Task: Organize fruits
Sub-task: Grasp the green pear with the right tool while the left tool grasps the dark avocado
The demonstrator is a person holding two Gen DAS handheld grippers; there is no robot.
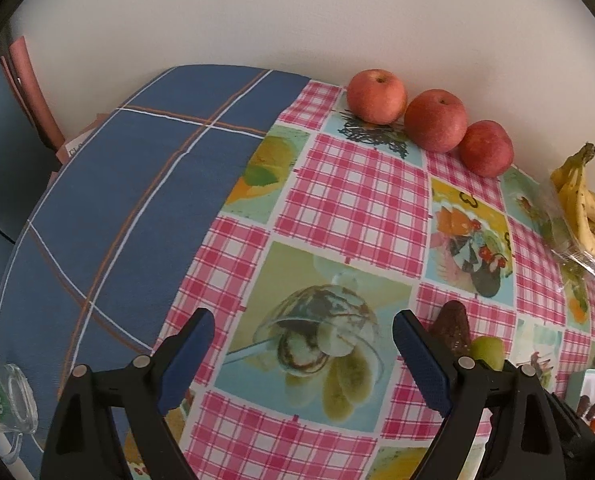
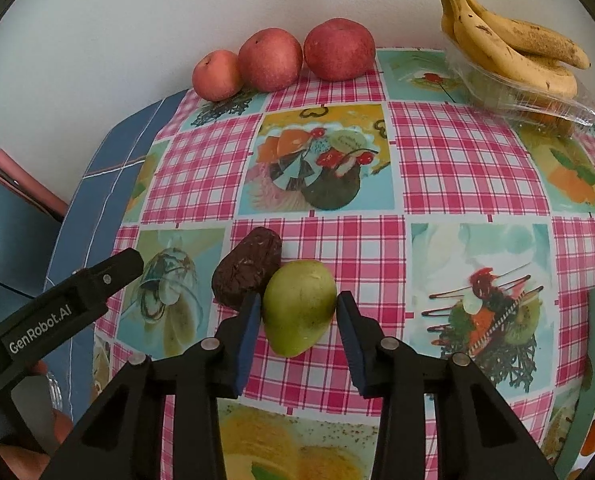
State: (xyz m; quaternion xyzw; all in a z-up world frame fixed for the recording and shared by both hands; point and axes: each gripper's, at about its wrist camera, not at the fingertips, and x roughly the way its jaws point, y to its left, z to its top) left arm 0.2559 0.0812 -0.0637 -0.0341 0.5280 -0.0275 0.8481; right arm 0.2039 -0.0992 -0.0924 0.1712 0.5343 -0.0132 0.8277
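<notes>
Hovering wide open over the tabletop (image 1: pixel 357 200), the left gripper (image 1: pixel 303 356) holds nothing. Along the far edge sit three apples (image 2: pixel 271 64), then bananas (image 2: pixel 509 48) toward the far right corner. The right gripper (image 2: pixel 297 332) straddles the green pear (image 2: pixel 299 308), pads at its flanks, a dark avocado (image 2: pixel 245 270) touching its left.

Ahead of your grippers, a plain white wall (image 1: pixel 257 20) backs the table (image 2: pixel 473 160). Its pink-checked printed cloth (image 1: pixel 357 200) overlaps a blue plaid cloth (image 1: pixel 137 200) to your left.
</notes>
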